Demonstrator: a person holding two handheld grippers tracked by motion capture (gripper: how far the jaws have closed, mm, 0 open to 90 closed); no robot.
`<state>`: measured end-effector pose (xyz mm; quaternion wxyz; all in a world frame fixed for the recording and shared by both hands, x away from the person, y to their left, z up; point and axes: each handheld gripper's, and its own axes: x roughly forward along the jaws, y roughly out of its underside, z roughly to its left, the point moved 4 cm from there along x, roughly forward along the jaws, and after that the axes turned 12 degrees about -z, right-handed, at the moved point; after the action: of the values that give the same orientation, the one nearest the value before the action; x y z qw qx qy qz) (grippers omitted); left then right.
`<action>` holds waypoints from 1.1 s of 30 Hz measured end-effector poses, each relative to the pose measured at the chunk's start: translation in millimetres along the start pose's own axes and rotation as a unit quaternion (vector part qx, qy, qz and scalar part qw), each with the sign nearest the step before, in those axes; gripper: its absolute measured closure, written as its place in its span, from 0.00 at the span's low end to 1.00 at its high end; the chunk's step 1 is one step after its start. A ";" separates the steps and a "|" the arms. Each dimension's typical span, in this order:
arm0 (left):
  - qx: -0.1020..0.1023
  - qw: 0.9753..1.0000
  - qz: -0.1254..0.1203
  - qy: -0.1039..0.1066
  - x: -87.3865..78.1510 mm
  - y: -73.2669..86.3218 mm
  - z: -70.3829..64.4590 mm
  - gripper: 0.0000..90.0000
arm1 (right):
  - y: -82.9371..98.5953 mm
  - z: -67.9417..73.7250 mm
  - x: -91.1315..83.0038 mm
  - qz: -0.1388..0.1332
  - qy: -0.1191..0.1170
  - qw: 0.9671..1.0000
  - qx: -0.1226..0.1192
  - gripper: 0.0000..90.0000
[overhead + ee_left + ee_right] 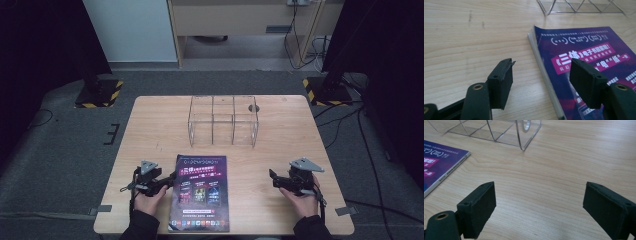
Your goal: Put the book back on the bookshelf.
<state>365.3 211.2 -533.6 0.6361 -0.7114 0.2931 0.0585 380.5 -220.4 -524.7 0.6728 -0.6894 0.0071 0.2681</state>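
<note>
The light wooden table (150, 130) carries two things. A purple magazine (200, 192) lies flat near the 6 o'clock edge, with its cover up and white and pink print on it. A clear plastic organizer (222, 120) with several compartments stands toward 12 o'clock, well apart from the magazine. A round hole (254, 107) is in the tabletop just beside the organizer, at about 1 o'clock.

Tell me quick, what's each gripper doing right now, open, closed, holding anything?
Left gripper: open, holding nothing, jaws straddling the magazine's left edge.
Right gripper: open, holding nothing, over bare table.
</note>
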 end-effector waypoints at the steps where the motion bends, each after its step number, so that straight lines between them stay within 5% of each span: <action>1: 0.000 1.000 0.002 0.001 1.8 1.4 -2.4 0.39 | -0.6 2.4 0.4 -0.001 -0.001 1.000 0.003 0.13; 16: 0.004 1.000 0.024 0.012 14.3 10.0 -14.5 0.41 | -3.8 19.2 5.6 -0.002 -0.022 1.000 -0.006 0.13; 33: 0.009 0.999 0.037 0.010 24.4 14.2 -17.4 0.42 | -11.2 70.1 20.6 0.003 -0.086 0.996 -0.012 0.15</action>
<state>373.3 186.2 -553.9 0.6365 -0.6951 0.3264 0.0723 377.0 -146.8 -518.7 0.6618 -0.6719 -0.0516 0.3286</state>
